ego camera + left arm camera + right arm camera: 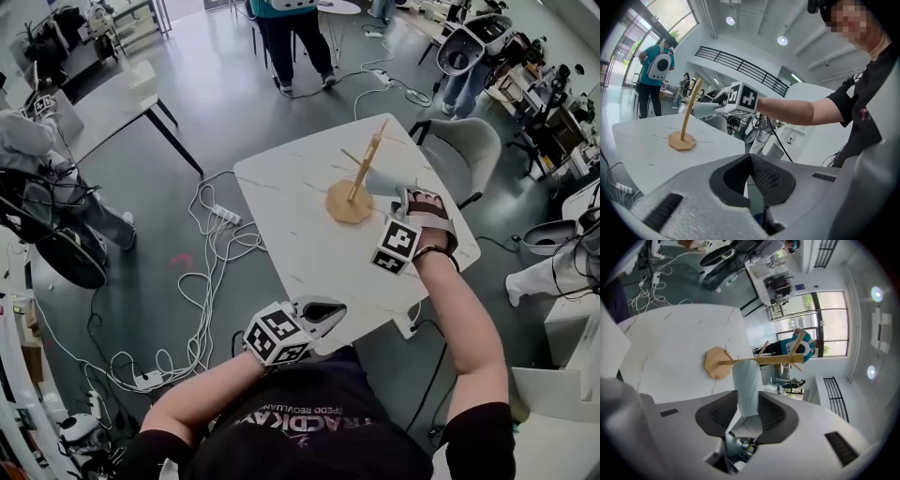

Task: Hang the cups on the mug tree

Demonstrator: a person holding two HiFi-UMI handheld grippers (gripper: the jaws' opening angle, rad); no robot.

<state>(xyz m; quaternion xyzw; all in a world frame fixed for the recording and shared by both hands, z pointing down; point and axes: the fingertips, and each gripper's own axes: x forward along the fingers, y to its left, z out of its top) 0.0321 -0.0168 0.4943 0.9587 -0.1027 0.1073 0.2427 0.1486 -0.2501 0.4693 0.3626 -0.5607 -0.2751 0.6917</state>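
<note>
Head view. White table [291, 234], with a wooden mug tree [361, 173] standing upright toward its far side. Right gripper [409, 201] just beside the tree, with a pale cup [382, 183] carried between its jaws, clear of the tabletop and up against the stem. Left gripper [323, 314] idle at the near edge of the table, well apart from the tree. No other cup on the table.

Left gripper view. Left gripper [751, 173] with pads brought together and nothing between them. Mug tree [689, 117] beyond, the cup [704, 109] level with the upper half of the stem, touching it or very nearly so.

Right gripper view. Right gripper [747, 411] partly closed, pads pressed on either side of the cup [747, 385]. Far end of the cup meeting the stem of the mug tree [759, 361]. Pegs [798, 341] further up the stem bare.

Progress, as a judgement. One cup at the tree, gripped; whether seated on a peg, cannot tell. No cup hanging free anywhere. Left to do: settling this cup on a peg and letting go.
</note>
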